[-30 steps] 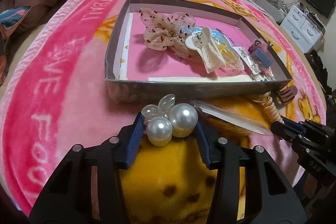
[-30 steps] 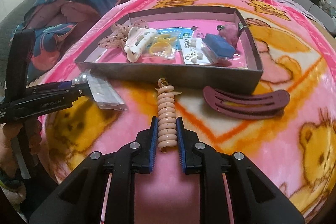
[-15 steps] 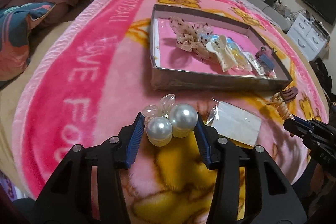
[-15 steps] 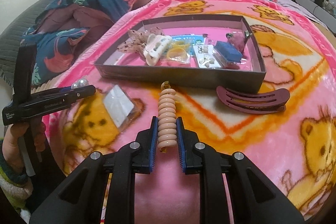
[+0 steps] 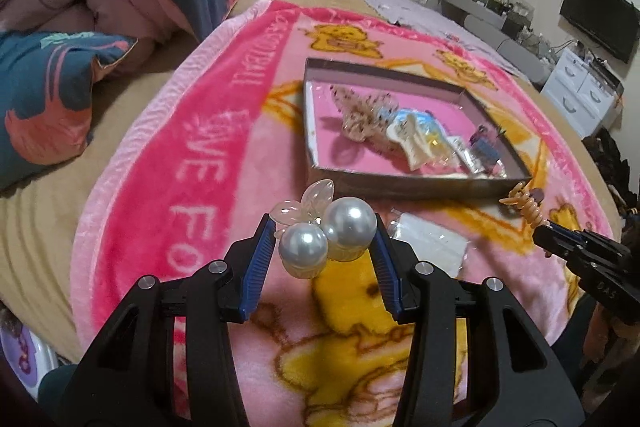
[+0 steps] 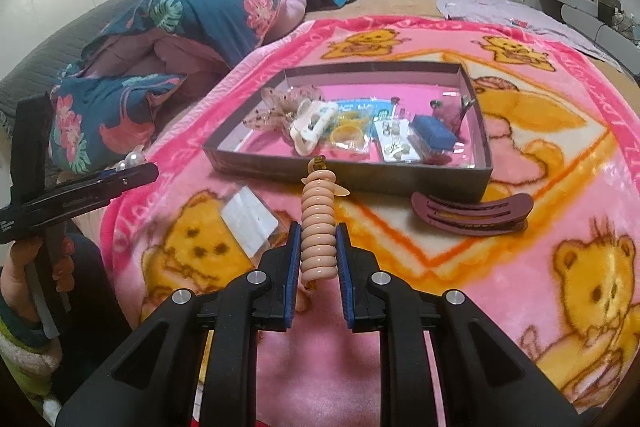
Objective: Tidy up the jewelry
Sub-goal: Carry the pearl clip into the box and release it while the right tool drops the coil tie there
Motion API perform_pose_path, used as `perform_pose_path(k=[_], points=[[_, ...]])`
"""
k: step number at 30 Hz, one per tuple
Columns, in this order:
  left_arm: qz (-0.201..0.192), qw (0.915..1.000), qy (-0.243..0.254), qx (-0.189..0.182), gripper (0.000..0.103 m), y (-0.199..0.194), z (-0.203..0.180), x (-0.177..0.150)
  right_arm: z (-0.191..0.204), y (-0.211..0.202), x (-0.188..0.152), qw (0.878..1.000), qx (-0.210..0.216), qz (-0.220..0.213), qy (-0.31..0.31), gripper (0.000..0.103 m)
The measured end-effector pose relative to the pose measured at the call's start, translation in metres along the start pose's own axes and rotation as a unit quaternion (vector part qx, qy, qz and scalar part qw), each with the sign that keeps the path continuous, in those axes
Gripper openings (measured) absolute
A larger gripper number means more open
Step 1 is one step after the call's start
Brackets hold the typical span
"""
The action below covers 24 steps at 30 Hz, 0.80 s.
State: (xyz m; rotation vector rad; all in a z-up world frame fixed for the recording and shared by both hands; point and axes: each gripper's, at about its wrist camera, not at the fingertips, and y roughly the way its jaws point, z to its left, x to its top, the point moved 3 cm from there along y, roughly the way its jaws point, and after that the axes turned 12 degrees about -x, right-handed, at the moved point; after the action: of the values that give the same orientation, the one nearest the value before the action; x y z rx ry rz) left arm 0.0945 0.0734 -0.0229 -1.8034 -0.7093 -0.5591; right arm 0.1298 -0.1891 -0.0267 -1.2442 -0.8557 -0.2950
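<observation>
My left gripper (image 5: 324, 239) is shut on a pearl hair ornament (image 5: 328, 233) with two big pearls and clear petals, held above the blanket. My right gripper (image 6: 318, 247) is shut on a beige spiral hair clip (image 6: 318, 223), also lifted. The grey tray (image 6: 348, 173) with a pink floor lies ahead on the blanket and holds a dotted scrunchie (image 6: 276, 109), a white claw clip (image 6: 312, 127), yellow bands in a bag (image 6: 350, 133), an earring card (image 6: 396, 143) and a blue box (image 6: 434, 135). In the left wrist view the tray (image 5: 420, 185) sits up right.
A maroon hair clip (image 6: 472, 213) lies on the blanket right of the tray's near wall. A small clear bag (image 6: 250, 221) lies to the left. A folded floral quilt (image 6: 160, 39) is heaped at the left. A hand (image 6: 28, 267) holds the left gripper's handle.
Both grippers rose and pulled back from the tray, each keeping its item. The tray looks smaller and farther. The clear bag now lies flat on the blanket.
</observation>
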Motion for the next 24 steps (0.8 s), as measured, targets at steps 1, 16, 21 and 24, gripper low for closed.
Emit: perform_pose_path(k=[1, 16, 21, 24], points=[[-0.002, 1.0, 0.001, -0.001, 0.039, -0.001, -0.002, 0.002, -0.001, -0.003, 0.002, 1.0, -0.001, -0.006, 0.001, 0.016], [-0.011, 0.9984, 0.042, -0.035, 0.039, 0.016, -0.049, 0.033, -0.042, -0.031, 0.03, 0.997, -0.028, -0.063, 0.044, 0.017], [-0.007, 0.997, 0.063, -0.044, 0.039, 0.032, -0.068, 0.043, -0.055, -0.035, 0.042, 0.995, -0.037, -0.075, 0.056, 0.017], [-0.003, 0.9963, 0.072, -0.047, 0.039, 0.042, -0.075, 0.051, -0.064, -0.036, 0.05, 0.994, -0.042, -0.081, 0.066, 0.016]])
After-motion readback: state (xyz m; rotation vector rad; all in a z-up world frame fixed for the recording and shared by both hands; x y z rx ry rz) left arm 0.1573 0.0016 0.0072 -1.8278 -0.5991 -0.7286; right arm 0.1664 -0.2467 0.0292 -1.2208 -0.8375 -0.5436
